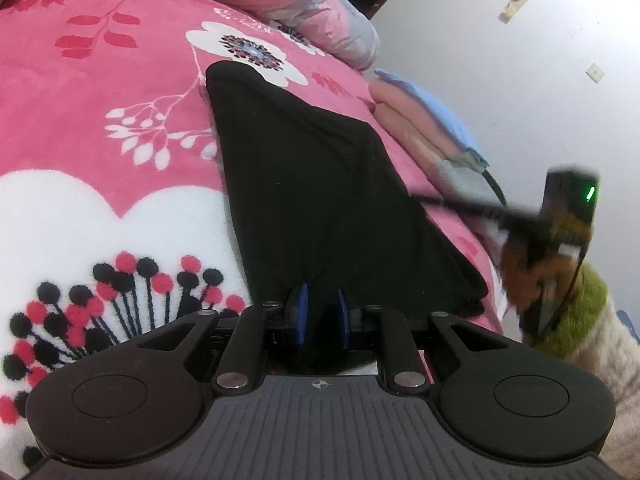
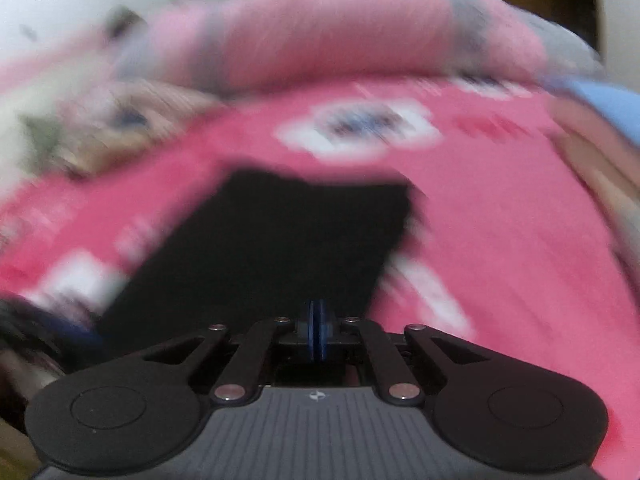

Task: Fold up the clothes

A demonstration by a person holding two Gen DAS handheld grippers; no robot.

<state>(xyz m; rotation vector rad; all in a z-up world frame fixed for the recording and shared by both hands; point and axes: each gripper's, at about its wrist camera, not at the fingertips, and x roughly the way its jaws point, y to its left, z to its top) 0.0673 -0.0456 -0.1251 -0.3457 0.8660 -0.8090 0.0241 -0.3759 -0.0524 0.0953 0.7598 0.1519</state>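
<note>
At the bed's (image 1: pixel 100 92) near edge, both claws, left (image 1: pixel 322 316) narrow, right (image 2: pixel 317 334) pinched thin, should lift the black garment's (image 1: pixel 304 184) hem level.

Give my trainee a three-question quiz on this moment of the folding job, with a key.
1. True or false: the black garment lies on a plain white sheet.
2. Which gripper has its pads pressed together: A) left gripper B) right gripper?
3. Fill in: the folded pile beside the garment has a ____ top layer.

Key: 1 false, it lies on a pink floral blanket. 2 B; the left's pads stand apart with black cloth between them. 3 blue.
</note>
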